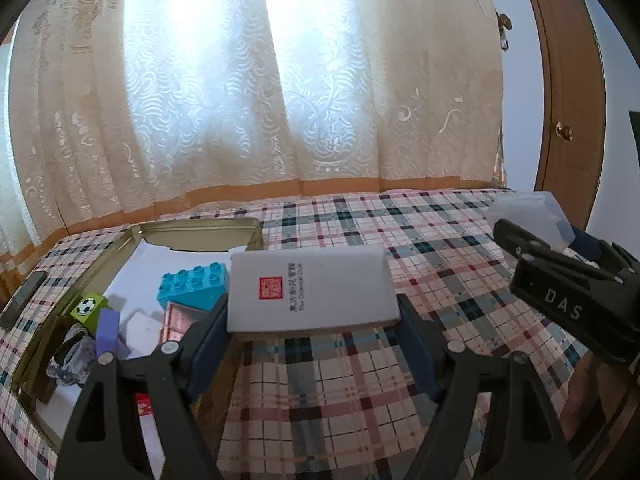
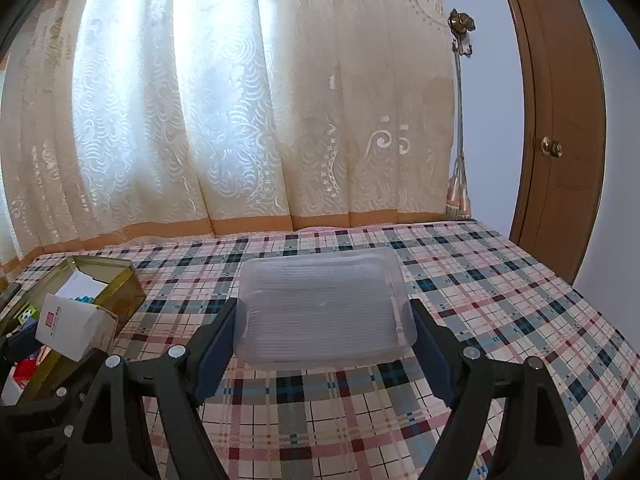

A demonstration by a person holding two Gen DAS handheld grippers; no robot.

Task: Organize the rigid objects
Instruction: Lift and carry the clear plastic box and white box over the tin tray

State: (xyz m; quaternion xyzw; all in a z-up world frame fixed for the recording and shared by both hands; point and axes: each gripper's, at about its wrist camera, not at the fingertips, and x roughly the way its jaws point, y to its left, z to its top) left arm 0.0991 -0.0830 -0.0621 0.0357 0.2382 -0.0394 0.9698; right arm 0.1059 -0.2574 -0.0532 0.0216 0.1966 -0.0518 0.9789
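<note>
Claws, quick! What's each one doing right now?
Left claw: closed on the white box.
Right claw: closed on the clear plastic box.

Left claw (image 1: pixel 312 344) and right claw (image 2: pixel 322 350) each clamped wide, angled slightly downward.

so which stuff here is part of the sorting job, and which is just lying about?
Job:
- white box in left hand-held gripper
- clear plastic container in right hand-held gripper
- gold tin holding blue brick, football cube, purple block

Lying about:
- dark phone-like slab
- curtain
- door
</note>
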